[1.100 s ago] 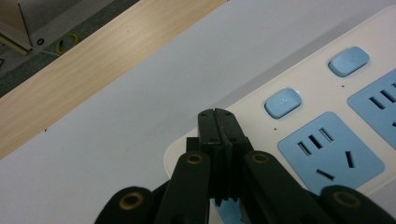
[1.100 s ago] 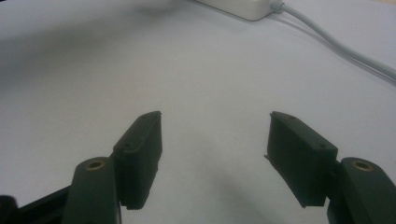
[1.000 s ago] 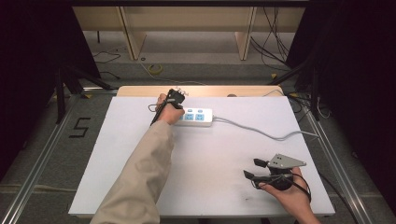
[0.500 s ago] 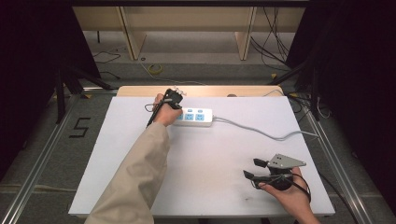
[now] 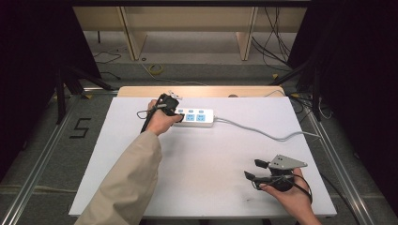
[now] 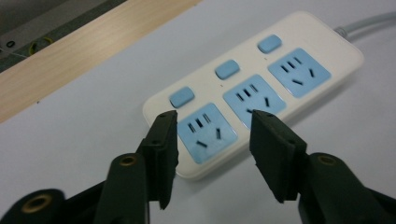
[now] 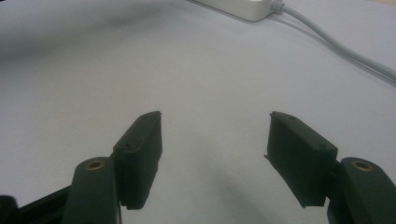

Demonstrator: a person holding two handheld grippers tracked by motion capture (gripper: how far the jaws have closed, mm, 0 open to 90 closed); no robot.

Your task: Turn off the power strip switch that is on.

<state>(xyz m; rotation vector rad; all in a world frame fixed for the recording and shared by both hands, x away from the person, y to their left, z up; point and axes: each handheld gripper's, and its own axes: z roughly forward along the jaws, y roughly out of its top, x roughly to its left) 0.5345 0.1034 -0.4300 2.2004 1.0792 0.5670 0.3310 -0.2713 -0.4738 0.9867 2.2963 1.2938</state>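
A white power strip (image 5: 195,117) with three blue sockets and three blue switches lies at the far middle of the white table. My left gripper (image 5: 171,105) hovers at its left end. In the left gripper view the left gripper (image 6: 213,116) has just been opening its jaws; they stand apart just short of the nearest socket of the power strip (image 6: 261,70), with nothing pressed between them. My right gripper (image 5: 251,168) rests near the front right, and in its own view the right gripper (image 7: 215,116) is open over bare table.
The strip's grey cable (image 5: 263,132) runs right across the table and off its right edge; the cable (image 7: 336,46) also crosses the right gripper view's top right. A wooden strip (image 5: 202,91) borders the table's far edge. Shelving and loose cables lie on the floor beyond.
My left hand has drawn slightly back and left from the strip's left end. The right hand has stayed put.
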